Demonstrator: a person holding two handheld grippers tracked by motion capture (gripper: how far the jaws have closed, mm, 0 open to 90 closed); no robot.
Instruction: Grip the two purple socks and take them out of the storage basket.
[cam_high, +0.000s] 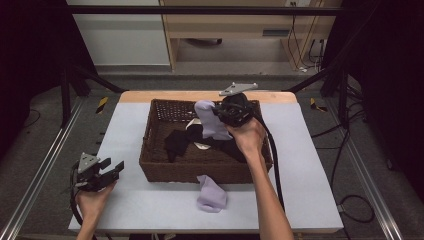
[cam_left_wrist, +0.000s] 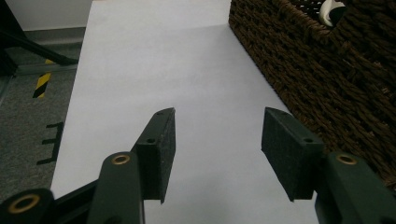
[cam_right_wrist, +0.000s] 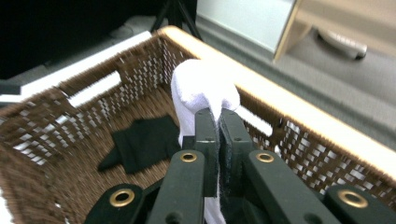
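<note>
Right gripper (cam_high: 220, 116) above the basket (cam_high: 150, 150), jaws clamped on a lilac sock (cam_high: 212, 120) hanging over the black clothes (cam_high: 177, 142) inside. Second lilac sock (cam_high: 211, 194) on the table (cam_high: 310, 150), just before the basket. Left gripper (cam_high: 112, 169) at the table's left edge, jaws wide, holding nothing.

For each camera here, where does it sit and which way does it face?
High view: above the near edge, looking forward and down on the table; both forearms show.
Left gripper view: on the left hand-held gripper, looking along the table beside the basket.
Right gripper view: on the right hand-held gripper, pinching a lavender sock.
All share the basket.
</note>
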